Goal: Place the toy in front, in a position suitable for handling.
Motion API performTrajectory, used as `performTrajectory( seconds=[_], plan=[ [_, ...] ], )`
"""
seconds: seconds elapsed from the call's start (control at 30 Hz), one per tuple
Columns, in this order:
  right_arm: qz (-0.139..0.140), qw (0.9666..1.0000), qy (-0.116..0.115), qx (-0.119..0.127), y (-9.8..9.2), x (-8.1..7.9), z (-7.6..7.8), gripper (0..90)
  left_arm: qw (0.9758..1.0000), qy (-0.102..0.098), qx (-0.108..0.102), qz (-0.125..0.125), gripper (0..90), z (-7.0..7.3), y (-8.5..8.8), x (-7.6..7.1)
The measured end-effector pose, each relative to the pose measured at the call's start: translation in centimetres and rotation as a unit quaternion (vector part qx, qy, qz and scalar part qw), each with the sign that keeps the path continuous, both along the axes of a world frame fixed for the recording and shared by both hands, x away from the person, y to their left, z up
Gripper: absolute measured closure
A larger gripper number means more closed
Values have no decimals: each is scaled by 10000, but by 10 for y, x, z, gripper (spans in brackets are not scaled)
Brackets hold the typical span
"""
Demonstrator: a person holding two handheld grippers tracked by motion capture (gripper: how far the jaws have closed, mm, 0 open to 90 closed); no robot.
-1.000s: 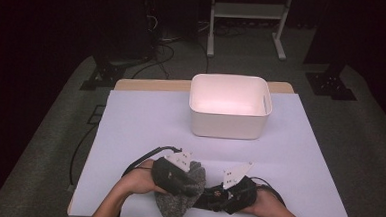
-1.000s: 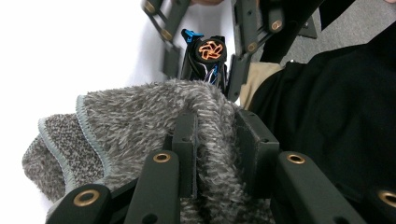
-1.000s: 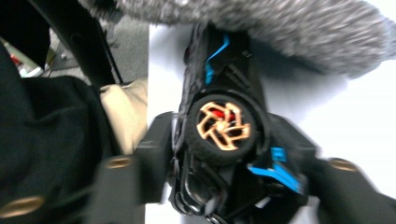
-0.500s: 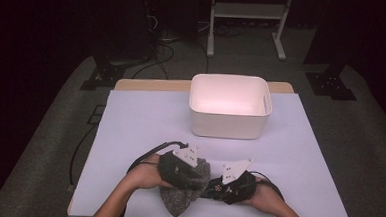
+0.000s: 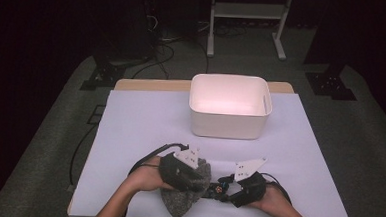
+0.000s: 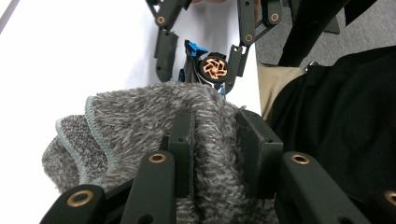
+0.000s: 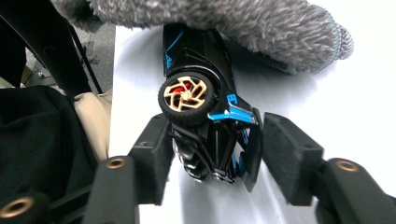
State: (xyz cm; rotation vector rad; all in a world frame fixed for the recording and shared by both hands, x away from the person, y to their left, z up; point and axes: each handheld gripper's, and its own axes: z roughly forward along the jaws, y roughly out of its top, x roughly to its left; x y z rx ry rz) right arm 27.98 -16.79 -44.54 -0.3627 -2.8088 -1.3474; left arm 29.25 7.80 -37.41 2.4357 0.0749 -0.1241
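toy car [image 7: 205, 126] lies on its side near the table's [image 5: 139, 131] front edge, between the right gripper's [image 7: 212, 161] just-opened jaws, one pad touching. left gripper [image 6: 215, 149] pinches the grey cloth [image 6: 140, 116] beside it; open tabletop stretches back to the white bin [image 5: 229, 108].

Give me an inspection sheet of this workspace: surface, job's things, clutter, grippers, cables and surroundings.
Surface: white table, wooden edge at the far side.
Job's things: grey fuzzy cloth draped over one end of a black toy car lying on its side; white bin farther back, nothing seen inside.
Clutter: nothing seen.
Grippers: left gripper shut on the cloth; right gripper astride the car, jaws have just been opening, a gap on one side.
Cables: black cable loops from the left gripper.
Surroundings: dark room, grey floor, white metal stand.
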Motion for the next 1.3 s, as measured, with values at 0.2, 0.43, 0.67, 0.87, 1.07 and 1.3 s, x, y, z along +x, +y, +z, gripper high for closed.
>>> performTrajectory(
  seconds=[0.2, 0.43, 0.67, 0.87, 1.07, 1.3],
  plan=[
    [153, 9997, 172, -115, 5, -1, -4, 290, 10000, -46, 66, 47, 674, 2, -2, -1],
    [12, 9999, 129, -62, 3, -3, -5, 321, 9998, -163, 140, 22, 667, 3, -8, -3],
    [-76, 10000, -1, -60, -1, -5, -3, 546, 9992, -369, 170, 15, 699, 10, -15, -4],
    [-100, 9999, 0, -23, -1, -6, -4, 550, 9986, -419, 262, -209, 805, 6, -30, -5],
    [-115, 9999, -34, -18, 0, -6, -4, 550, 9976, -381, 383, -430, 800, 4, -57, -1],
    [-79, 10000, -25, 9, -1, -5, -5, 551, 9974, -367, 405, -472, 793, 5, -50, -1]
  ],
)
